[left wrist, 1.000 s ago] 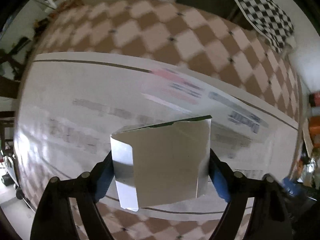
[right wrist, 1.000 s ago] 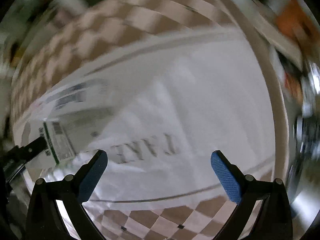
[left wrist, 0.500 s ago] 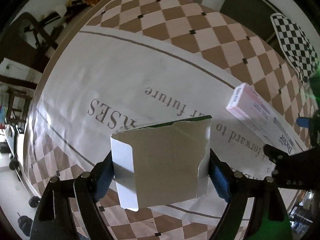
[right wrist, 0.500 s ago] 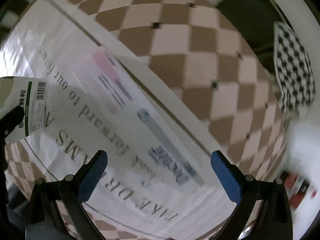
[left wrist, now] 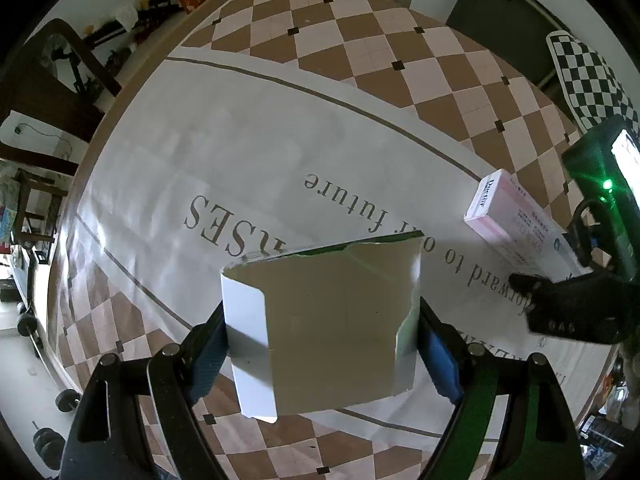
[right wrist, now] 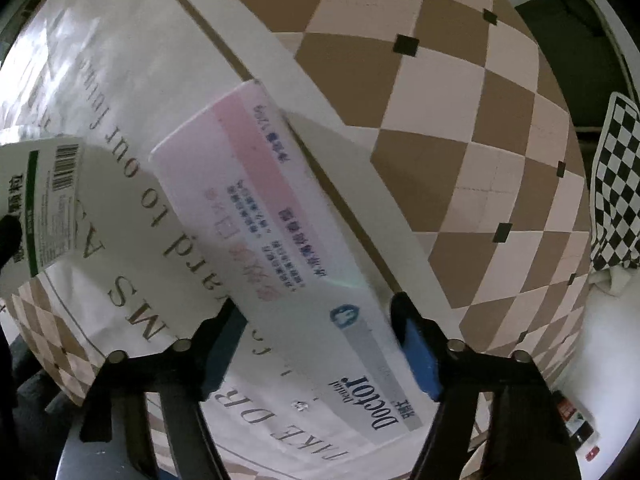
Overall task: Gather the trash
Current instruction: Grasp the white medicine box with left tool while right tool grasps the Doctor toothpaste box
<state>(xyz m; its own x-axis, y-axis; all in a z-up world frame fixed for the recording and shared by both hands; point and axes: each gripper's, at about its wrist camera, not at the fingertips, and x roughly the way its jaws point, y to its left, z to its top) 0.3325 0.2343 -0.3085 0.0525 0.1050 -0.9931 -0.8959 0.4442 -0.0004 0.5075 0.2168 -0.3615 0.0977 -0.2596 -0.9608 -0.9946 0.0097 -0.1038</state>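
Step in hand: right gripper [right wrist: 316, 344] taking up the long pink-and-white carton [right wrist: 276, 252] from the white printed sheet [left wrist: 240, 168] on the checkered tablecloth [left wrist: 360, 40]; judged a grasp in progress, not yet a lift.
Right jaws: have just been closing, carton between them. The left pad [right wrist: 224, 344] sits at the carton's edge; the right pad [right wrist: 416, 356] looks a sliver off it. Firm pinch cannot be told.
Left jaws: spread wide and clamped on the torn cardboard piece [left wrist: 324, 332], one pad on each side edge; the piece is held upright above the sheet.
Carton location: lying flat on the sheet, near its border stripe; in the left wrist view at 3 o'clock [left wrist: 516, 224].
Carton long axis: in the right wrist view it runs from 10 o'clock to 5 o'clock; the "Doctor" end nearest the camera, the pink end pointing away toward 10 o'clock.
Grip advice: the jaws straddle the short width near the "Doctor" end, so the far end will likely droop. Close squarely across the width, gently on thin card, then lift straight up.
Hazard: the sheet may drag along.
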